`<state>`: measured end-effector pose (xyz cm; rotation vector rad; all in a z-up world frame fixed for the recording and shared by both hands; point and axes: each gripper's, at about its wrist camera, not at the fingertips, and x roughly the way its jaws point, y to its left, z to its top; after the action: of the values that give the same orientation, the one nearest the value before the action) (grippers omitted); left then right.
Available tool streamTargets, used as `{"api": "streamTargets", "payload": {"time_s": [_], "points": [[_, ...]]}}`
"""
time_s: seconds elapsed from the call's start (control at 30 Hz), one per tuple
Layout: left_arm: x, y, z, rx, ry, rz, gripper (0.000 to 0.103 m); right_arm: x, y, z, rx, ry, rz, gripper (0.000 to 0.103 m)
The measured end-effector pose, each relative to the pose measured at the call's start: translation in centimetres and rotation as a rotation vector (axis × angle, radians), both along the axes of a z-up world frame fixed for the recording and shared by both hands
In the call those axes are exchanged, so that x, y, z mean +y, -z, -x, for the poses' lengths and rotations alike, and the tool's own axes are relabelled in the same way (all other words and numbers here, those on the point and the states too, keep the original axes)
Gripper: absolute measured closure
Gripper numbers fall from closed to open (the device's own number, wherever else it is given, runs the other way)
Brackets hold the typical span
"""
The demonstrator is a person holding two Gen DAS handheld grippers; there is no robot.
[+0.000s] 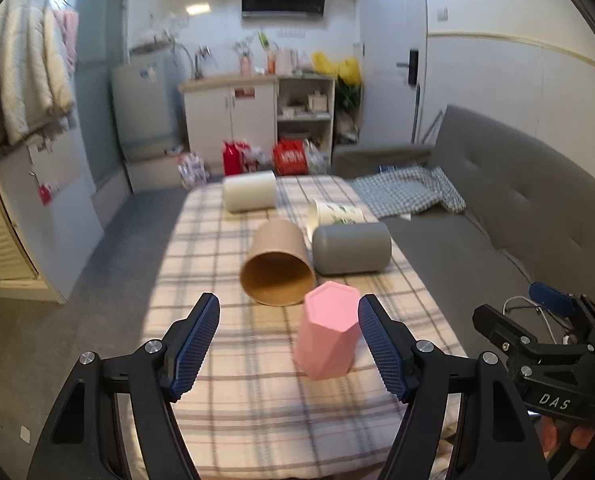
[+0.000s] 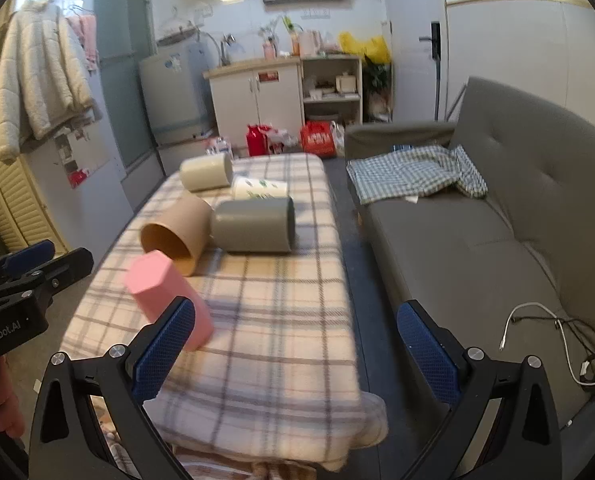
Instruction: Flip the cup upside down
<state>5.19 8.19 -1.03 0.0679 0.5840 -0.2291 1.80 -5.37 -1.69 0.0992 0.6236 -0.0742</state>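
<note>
Low in the left wrist frame, just right of centre, the pink cup [image 1: 327, 336] stands upside down on the plaid desk [image 1: 225, 264], closed hexagonal base up, slightly tilted. The left claw [image 1: 289, 346] is spread wide around it, the cup near its right finger, not touching as far as the blur allows. At the lower right of that frame the right claw [image 1: 537, 312] shows from the side. In the right wrist frame the right claw [image 2: 297, 344] is also spread and grips nothing, with the pink cup [image 2: 169, 298] at lower left, partly behind its left finger. Behind the pink cup, toward frame centre, a brown cup [image 1: 277, 268], a grey cup [image 1: 351, 250], a white cup [image 1: 251, 196] and a printed cup [image 1: 335, 214] lie on their sides.
</note>
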Motion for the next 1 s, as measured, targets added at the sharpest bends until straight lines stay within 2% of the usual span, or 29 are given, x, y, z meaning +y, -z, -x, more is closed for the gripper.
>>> {"api": "streamTargets", "payload": {"time_s": [0.07,0.1,0.13,0.43,0.47,0.5,0.57,1.0], "points": [[0.9,0.0,1.1,-0.03,-0.01,0.013,0.027,0.8,-0.5,0.6,-0.028,-0.008,0.004,0.001],[1.3,0.1,1.5,-0.037,-0.018,0.015,0.02,1.2,-0.4,1.0,-0.037,-0.012,0.006,0.001],[1.6,0.3,1.7,-0.043,-0.027,0.018,0.018,1.6,-0.4,1.3,-0.041,-0.016,0.006,0.001],[4.0,1.6,3.4,-0.046,-0.06,0.032,0.017,4.8,-0.1,1.5,-0.043,-0.051,0.045,0.001],[4.1,1.7,3.5,-0.045,-0.065,0.033,0.014,5.0,0.1,1.4,-0.041,-0.052,0.052,0.001],[4.3,1.9,3.5,-0.047,-0.076,0.032,0.006,5.2,0.3,1.4,-0.039,-0.051,0.057,0.0],[4.6,2.1,3.7,-0.062,-0.1,0.034,0.003,5.4,0.6,1.3,-0.032,-0.052,0.062,0.0],[5.1,2.8,3.7,-0.053,-0.119,0.024,0.001,4.4,1.0,1.3,-0.019,-0.02,0.034,0.0]]}}
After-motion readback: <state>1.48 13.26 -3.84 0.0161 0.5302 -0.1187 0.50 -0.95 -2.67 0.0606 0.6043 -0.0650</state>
